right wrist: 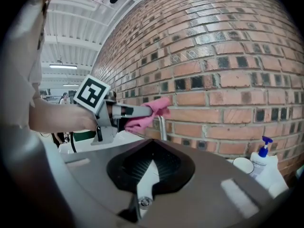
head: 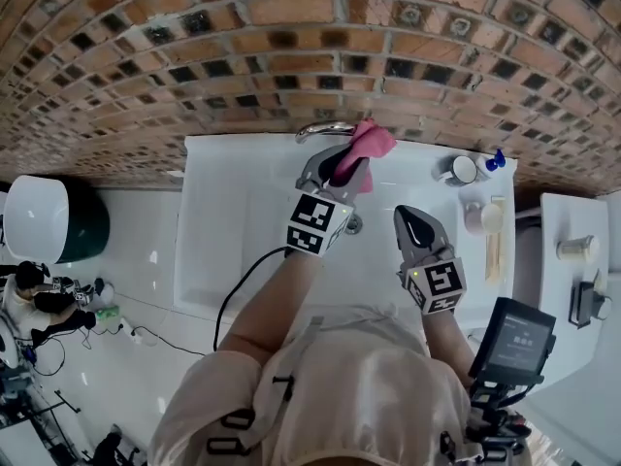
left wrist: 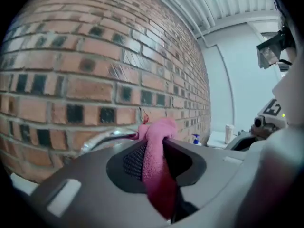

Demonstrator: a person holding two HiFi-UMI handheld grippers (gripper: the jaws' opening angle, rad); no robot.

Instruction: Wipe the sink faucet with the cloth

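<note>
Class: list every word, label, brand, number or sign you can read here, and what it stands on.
Nothing here can be read as text.
Left claw and right claw: cubes show only black-and-white square patterns, no letters.
Device screen: print too small to read.
Pump bottle: no legible label.

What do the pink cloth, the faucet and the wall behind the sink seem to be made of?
The pink cloth: soft fuzzy fabric, probably microfibre or terry; it bunches and droops. The faucet: metal, polished chrome-like finish; bright reflections along the spout. The wall: red-brown brick with grey mortar joints, matte; real brick or facing tile cannot be told.
</note>
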